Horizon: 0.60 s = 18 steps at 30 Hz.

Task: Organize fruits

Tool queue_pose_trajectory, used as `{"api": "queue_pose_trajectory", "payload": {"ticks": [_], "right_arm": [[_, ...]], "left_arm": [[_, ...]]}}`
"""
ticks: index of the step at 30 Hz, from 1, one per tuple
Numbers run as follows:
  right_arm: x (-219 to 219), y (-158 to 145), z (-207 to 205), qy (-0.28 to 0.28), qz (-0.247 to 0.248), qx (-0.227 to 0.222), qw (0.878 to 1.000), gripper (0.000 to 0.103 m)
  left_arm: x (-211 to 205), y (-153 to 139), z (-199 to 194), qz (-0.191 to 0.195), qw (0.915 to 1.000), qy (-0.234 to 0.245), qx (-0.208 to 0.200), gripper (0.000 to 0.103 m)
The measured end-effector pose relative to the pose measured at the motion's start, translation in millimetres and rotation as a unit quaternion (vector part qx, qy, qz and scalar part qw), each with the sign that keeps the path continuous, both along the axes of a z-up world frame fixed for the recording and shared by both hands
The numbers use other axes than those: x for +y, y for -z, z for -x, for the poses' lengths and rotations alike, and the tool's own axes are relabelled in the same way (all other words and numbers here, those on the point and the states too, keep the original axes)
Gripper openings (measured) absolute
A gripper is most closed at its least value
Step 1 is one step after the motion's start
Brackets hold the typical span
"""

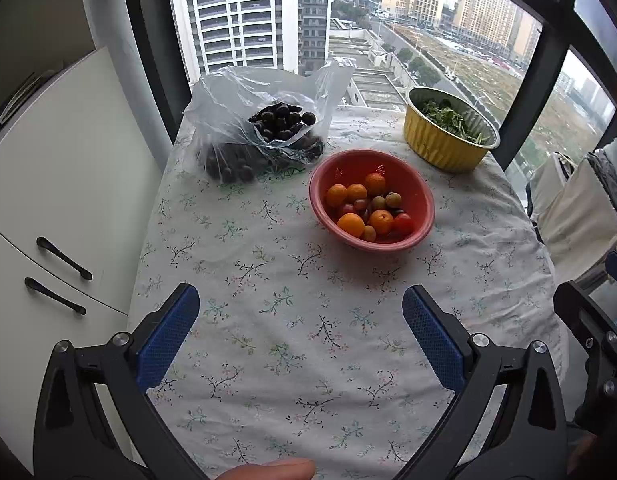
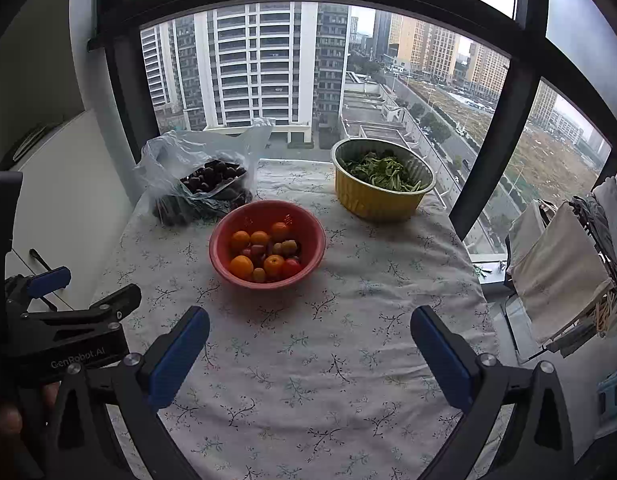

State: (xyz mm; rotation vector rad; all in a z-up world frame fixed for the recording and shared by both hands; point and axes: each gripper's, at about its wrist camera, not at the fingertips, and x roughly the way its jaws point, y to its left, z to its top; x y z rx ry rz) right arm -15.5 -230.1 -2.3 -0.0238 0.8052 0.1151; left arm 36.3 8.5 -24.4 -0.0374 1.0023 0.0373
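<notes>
A pink bowl (image 1: 420,192) (image 2: 312,228) on the flowered tablecloth holds several small oranges (image 1: 350,224) (image 2: 241,266), a red tomato (image 1: 403,223) and a few small greenish and reddish fruits. Behind it to the left lies a clear plastic bag (image 1: 228,120) (image 2: 176,156) with a tray of dark round fruits (image 1: 284,120) (image 2: 212,174). My left gripper (image 1: 300,304) hovers open above the near cloth, well short of the bowl. My right gripper (image 2: 310,326) is also open and empty over the cloth. The left gripper's body (image 2: 72,320) shows at the left edge of the right wrist view.
A yellow foil tub of green leaves (image 1: 448,136) (image 2: 376,184) stands at the back right by the window. A white cabinet (image 1: 60,184) flanks the table's left side. Cloth bags on a rack (image 2: 556,272) hang off the right edge. A fingertip (image 1: 276,470) shows at the bottom.
</notes>
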Motion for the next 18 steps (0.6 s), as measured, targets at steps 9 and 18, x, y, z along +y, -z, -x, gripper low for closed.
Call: {"api": "queue_pose_trajectory", "payload": {"ticks": [9, 18], "right_arm": [[-3.0, 13.0, -4.8, 0.008, -0.006, 0.034, 0.999, 0.103], [-2.6, 16.9, -5.7, 0.008, -0.007, 0.047, 0.999, 0.103]], "left_arm": [[-3.5, 6.2, -3.8, 0.002, 1.0000, 0.005, 0.008, 0.103], [-3.1, 12.2, -6.9, 0.005, 0.9999, 0.005, 0.014, 0.103]]}}
